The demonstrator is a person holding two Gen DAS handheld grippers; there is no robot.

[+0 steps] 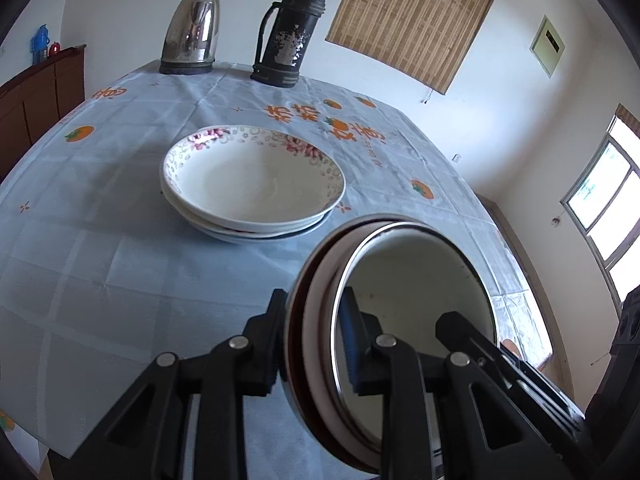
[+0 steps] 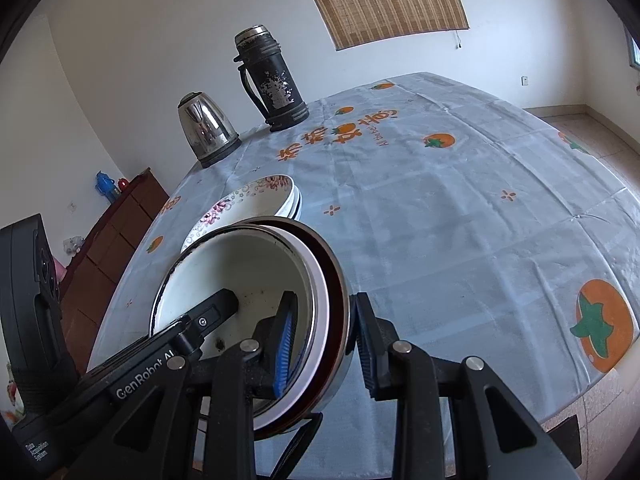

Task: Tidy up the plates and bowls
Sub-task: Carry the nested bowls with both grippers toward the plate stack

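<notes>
A: Black linkage fills the bottom of both views, and right past it sits the bowl stack (image 1: 400, 320), nested bowls with a metal one outermost.

B: Who has hold of it?

A: Both. Left gripper (image 1: 312, 336) has its jaws narrowed onto the rim at the stack's 9 o'clock side, one pad (image 1: 354, 340) inside the inner bowl, the other outside the metal wall. Right gripper (image 2: 326, 344) does the same on the opposite rim, blue pad (image 2: 285, 348) inside, the other against the outer wall. Neither is fully shut; the rims fill the gap.

B: Why two grips?

A: My guess: several nested bowls are heavy and smooth, and a pinch on one rim would let them tip. Opposite rims keep it level.

B: Is it on the worktop (image 1: 120, 280)?

A: Looks lifted off the cloth, though I can't be sure from these angles.

B: And the plates?

A: Plates (image 1: 252, 184) are stacked at 11 o'clock from the bowls in the left view, flowered one on top, just beyond the bowls.

B: Anything in the way?

A: Kettle (image 1: 192, 32) and flask (image 1: 290, 32) stand at the far edge, around 12 o'clock, well apart from both stacks. I judge the bowls are being carried to sit beside the plates, so the risk is clipping the plate rim on the way down
</notes>
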